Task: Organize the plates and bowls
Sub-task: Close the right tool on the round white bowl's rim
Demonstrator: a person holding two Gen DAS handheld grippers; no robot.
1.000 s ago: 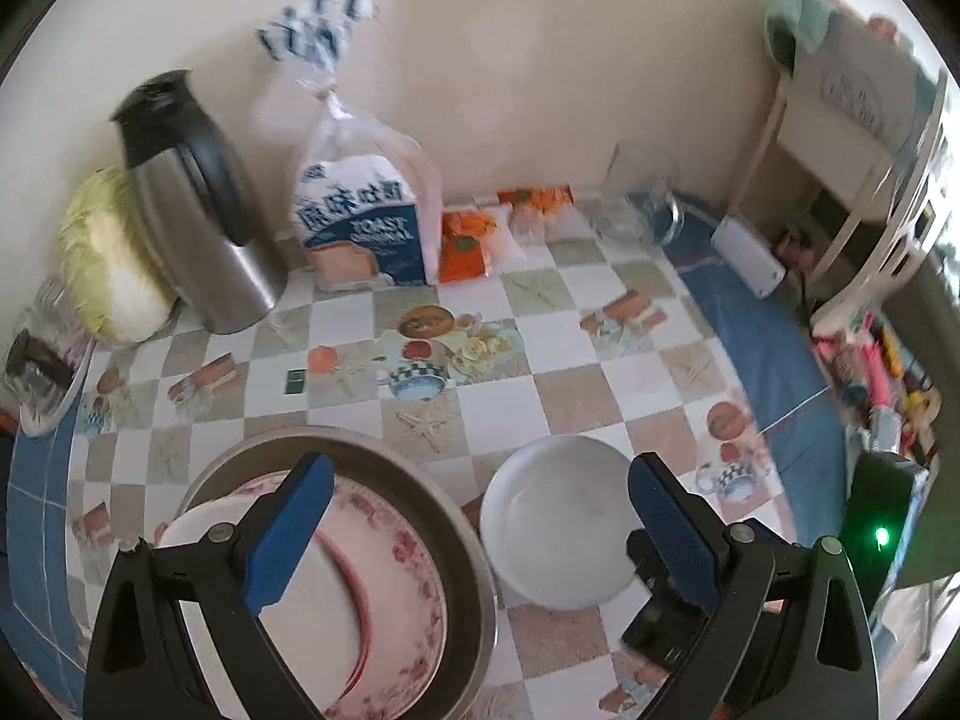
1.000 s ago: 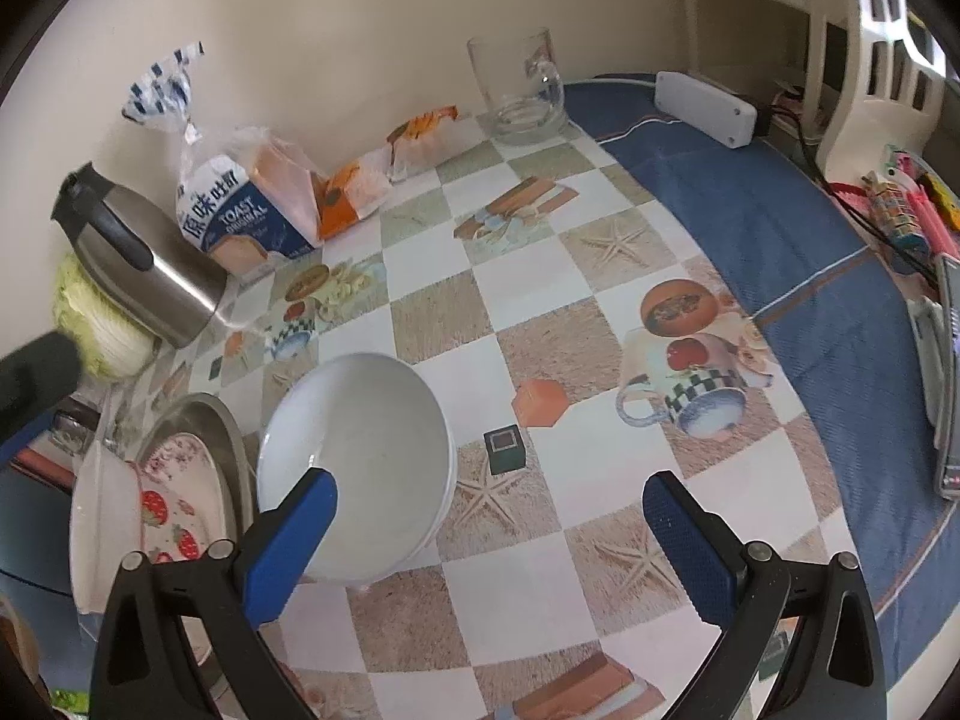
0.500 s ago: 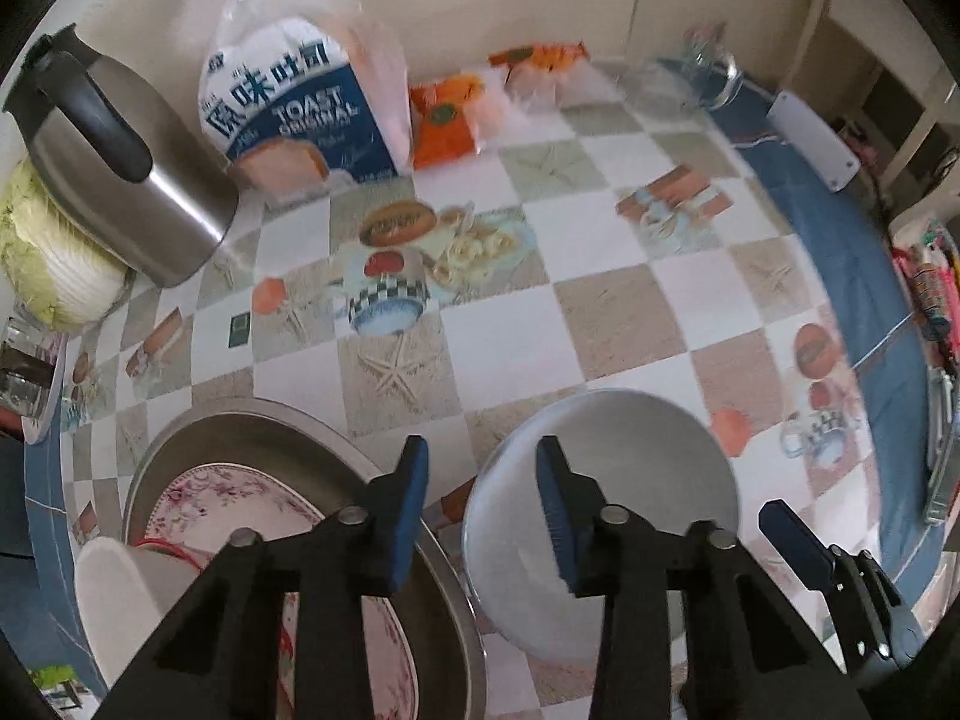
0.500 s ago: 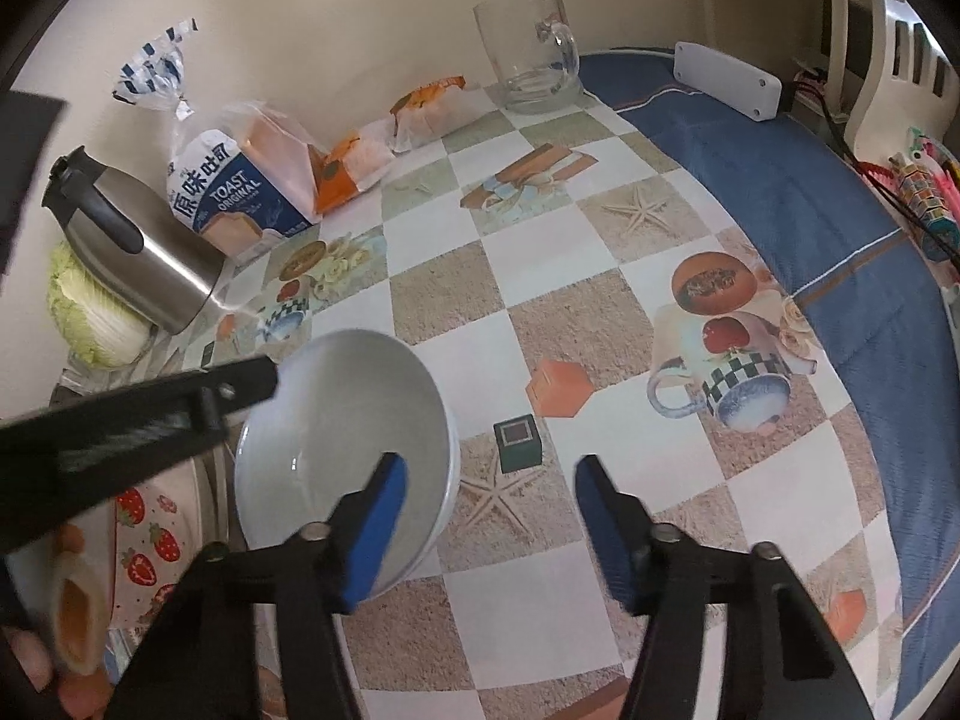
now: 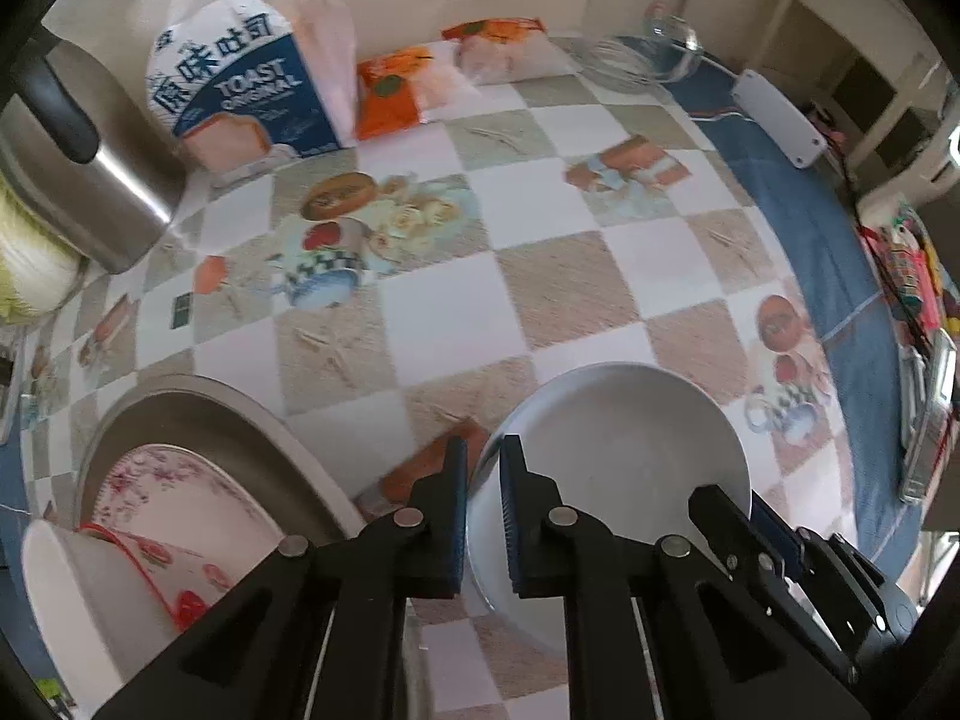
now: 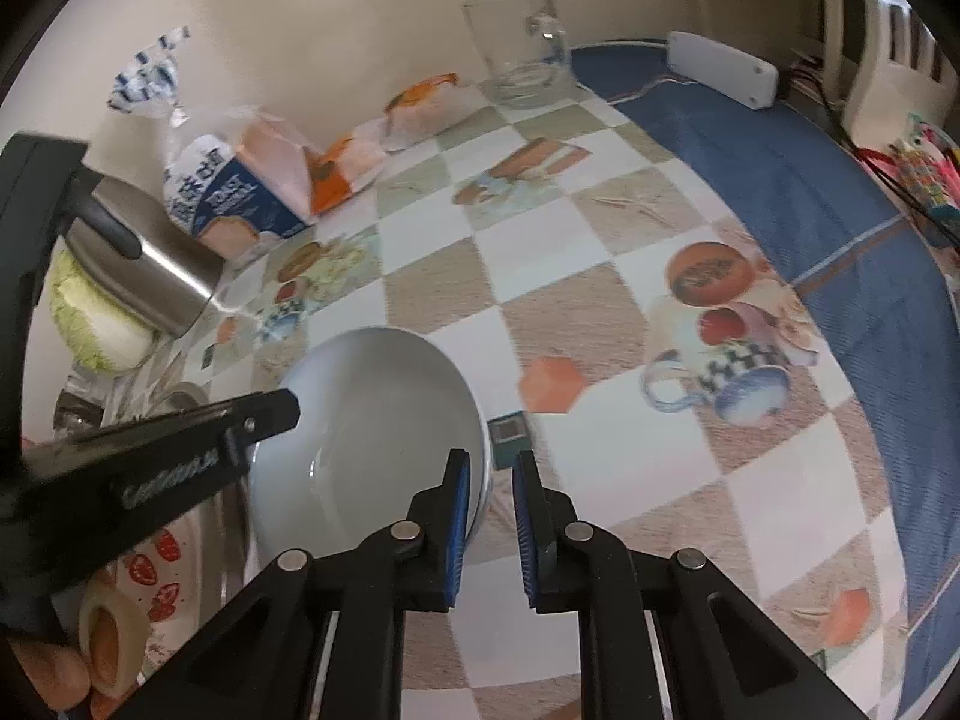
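Observation:
A plain white bowl (image 5: 624, 456) (image 6: 372, 420) stands on the checked tablecloth. My left gripper (image 5: 483, 480) has its blue pads closing onto the bowl's left rim, which sits pinched between them. In the right wrist view it shows as a black arm (image 6: 240, 426) across that rim. My right gripper (image 6: 489, 504) closes on the opposite rim, with the edge caught between its pads; it also shows at the lower right (image 5: 756, 522). Left of the bowl, a metal basin (image 5: 198, 414) holds a floral plate (image 5: 174, 492) and a red-rimmed white bowl (image 5: 78, 594).
Along the wall stand a steel jug (image 5: 90, 180), a toast bag (image 5: 246, 90), orange snack packets (image 5: 390, 90) and a glass mug (image 6: 522, 48). A cabbage (image 6: 90, 324) lies beside the jug. A white power strip (image 6: 726, 66) rests on the blue cloth (image 6: 810, 192).
Both grippers went from wide open to closed on the white bowl's rim. The left one came down and nearer to the table, ending over the bowl's left edge.

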